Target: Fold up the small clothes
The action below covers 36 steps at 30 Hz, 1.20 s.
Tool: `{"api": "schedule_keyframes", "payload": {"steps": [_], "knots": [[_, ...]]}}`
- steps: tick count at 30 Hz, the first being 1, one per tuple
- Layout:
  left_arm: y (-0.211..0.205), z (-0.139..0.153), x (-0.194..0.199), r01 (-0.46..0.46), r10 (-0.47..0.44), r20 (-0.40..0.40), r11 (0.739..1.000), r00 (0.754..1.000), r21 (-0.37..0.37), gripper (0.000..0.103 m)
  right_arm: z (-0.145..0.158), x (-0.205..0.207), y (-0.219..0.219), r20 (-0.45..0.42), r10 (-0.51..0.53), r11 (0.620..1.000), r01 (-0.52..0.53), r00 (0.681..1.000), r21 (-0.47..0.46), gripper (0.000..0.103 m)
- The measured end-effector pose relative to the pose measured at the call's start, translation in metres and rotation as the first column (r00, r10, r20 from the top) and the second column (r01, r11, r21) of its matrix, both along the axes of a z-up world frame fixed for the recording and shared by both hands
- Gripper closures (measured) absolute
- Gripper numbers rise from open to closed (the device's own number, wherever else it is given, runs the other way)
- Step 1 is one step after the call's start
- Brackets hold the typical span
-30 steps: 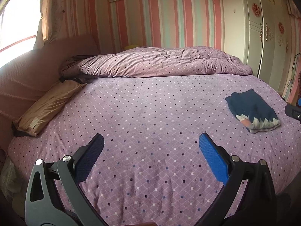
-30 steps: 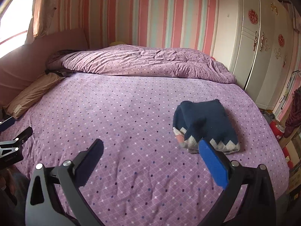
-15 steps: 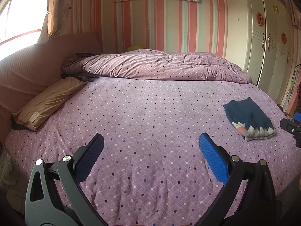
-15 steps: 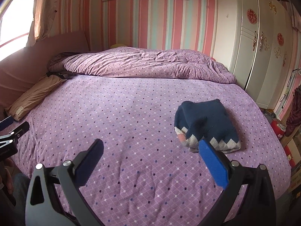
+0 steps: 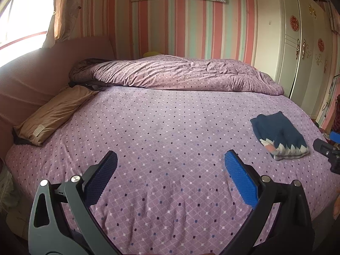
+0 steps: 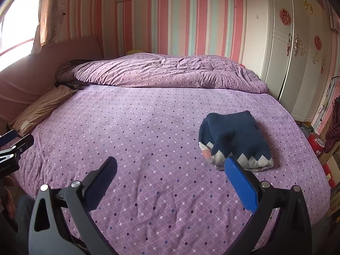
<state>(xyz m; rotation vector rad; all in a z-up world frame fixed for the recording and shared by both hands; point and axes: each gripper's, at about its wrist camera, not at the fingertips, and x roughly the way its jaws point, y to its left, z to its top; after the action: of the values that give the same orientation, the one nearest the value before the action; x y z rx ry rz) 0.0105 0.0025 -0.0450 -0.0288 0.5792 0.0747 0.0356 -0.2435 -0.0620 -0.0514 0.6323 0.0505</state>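
Left wrist view shows, nearest to the camera, the left gripper (image 5: 170,161) with its black arms and blue ribbed pads wide apart, holding nothing, above the front part of the round bed with a purple dotted sheet (image 5: 170,127). In the right wrist view the right gripper (image 6: 170,162) is in the same condition: its jaws are spread wide and empty over the sheet. A little farther, on the right part of the bed, lies the small folded dark blue knitted garment with a white zigzag border and a pink patch (image 6: 234,139); it rests flat on the sheet, just behind the right blue pad of the right gripper in that view, and it is not touched by any finger. In the left wrist view the same garment (image 5: 279,135) is well to the right. On the left edge of the bed lies a flat tan pillow (image 5: 53,113). At the far side a crumpled purple dotted duvet (image 5: 180,75) is piled across the bed. Behind it stand the wall with pink and pale stripes (image 5: 187,27) and a white wardrobe with red ornaments (image 6: 297,48) on the right.
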Motion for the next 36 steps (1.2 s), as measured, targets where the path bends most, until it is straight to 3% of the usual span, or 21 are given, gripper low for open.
{"api": "schedule_keyframes", "payload": {"steps": [36], "knots": [[-0.0010, -0.0053, 0.0038, -0.023, 0.023, -0.012, 1.000, 1.000, -0.010, 0.003, 0.0047, -0.0055, -0.0073, 0.023, -0.008, 1.000, 0.008, 1.000, 0.007, 0.002]]}}
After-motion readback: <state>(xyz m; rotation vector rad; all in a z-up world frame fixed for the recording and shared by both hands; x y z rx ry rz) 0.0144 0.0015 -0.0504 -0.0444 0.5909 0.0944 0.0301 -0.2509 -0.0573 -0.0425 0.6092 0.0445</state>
